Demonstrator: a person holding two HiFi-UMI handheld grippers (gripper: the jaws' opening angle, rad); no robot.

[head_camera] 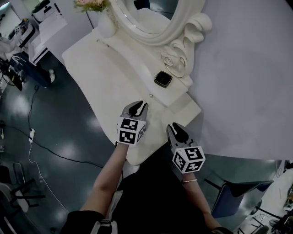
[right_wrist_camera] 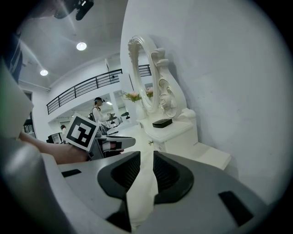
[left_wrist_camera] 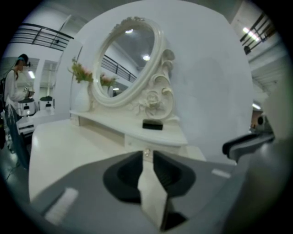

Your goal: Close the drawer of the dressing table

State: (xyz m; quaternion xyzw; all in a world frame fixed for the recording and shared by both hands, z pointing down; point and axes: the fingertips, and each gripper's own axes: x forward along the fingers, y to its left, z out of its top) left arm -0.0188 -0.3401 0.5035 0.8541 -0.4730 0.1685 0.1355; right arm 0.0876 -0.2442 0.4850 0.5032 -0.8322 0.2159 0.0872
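Dressing table (head_camera: 100,73), white, broad and probably painted wood, fills the middle of the head view. Its carved oval mirror (head_camera: 160,39) stands at the far side against the wall. A vase (head_camera: 106,25) at the far left holds flowers (head_camera: 91,4).

On the right, under the raised shelf, sits the drawer (left_wrist_camera: 160,147). Its front looks flush with the shelf unit, or nearly so, and I cannot tell whether a gap remains. Its inside is hidden. I judge it light and stiff, sliding easily, so a flat push on the front should serve.

A closed black box (head_camera: 163,78) lies on the shelf above the drawer, contents unseen. The drawer's small knob (head_camera: 151,96) is the other place to take hold (tiny, though, and likely slippery).

The left gripper (head_camera: 139,105) hovers near the knob, jaws narrowly apart on nothing. The right gripper (head_camera: 175,126) — nearer and further right — is likewise empty, with a slim gap.
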